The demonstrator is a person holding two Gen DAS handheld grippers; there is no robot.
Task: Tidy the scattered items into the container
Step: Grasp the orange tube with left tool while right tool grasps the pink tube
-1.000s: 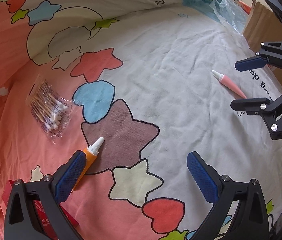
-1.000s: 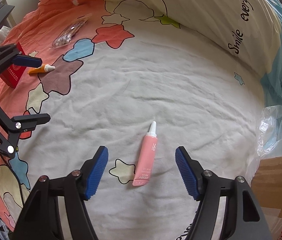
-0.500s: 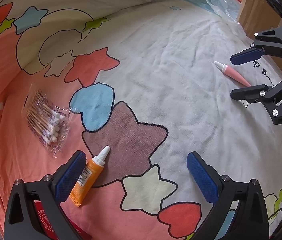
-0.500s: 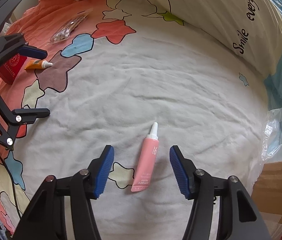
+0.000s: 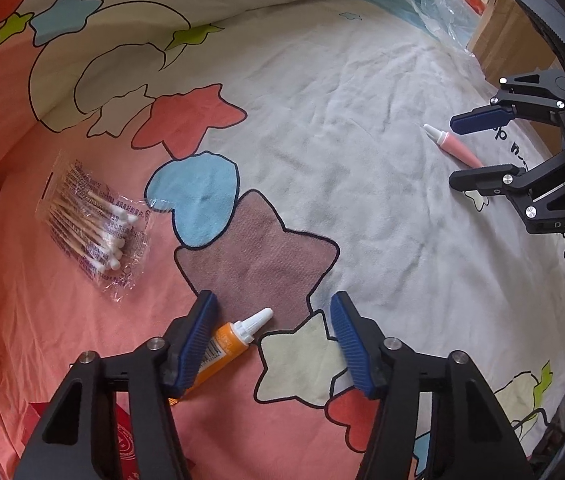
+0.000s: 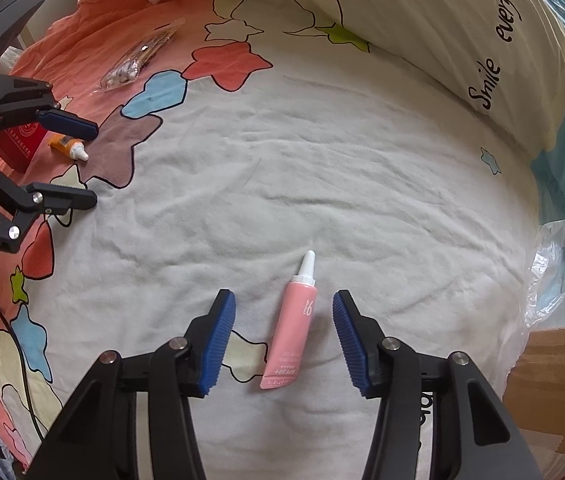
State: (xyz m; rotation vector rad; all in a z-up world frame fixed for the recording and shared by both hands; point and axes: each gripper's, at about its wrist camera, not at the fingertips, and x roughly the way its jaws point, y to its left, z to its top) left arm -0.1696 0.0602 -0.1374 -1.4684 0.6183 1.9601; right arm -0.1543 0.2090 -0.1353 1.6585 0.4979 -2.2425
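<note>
Left wrist view: left gripper (image 5: 273,340) is sitting low over the bed (image 5: 362,160) w/ jaws apart, and the orange tube (image 5: 218,350) is lying between them, hugging the left pad, white cap pointing up-right. Bag of cotton swabs (image 5: 92,226) is lying off to the left on the pink part of the sheet, well apart. A red packet (image 5: 122,432) is peeking out under the left finger, mostly hidden. Right gripper (image 5: 468,152) is showing at the right edge, jaws apart, pink tube (image 5: 452,146) between them. Cardboard box (image 5: 510,32) w/ a clear plastic bag (image 5: 438,4) beside it is sitting at top right. Vs half a sec ago the jaws are narrower and the orange tube is now further inside them.

Right wrist view: right gripper (image 6: 284,334) is straddling the pink tube (image 6: 292,334), not touching on either side, cap pointing away. Gap is tighter than before too. Left gripper (image 6: 82,164) is at far left over the orange tube (image 6: 68,147), red packet (image 6: 18,144) behind it, swabs (image 6: 138,56) further back. Box (image 6: 554,380) at lower right.

Count: 2 tubes, 1 swab bag, 1 red packet, 1 box.
</note>
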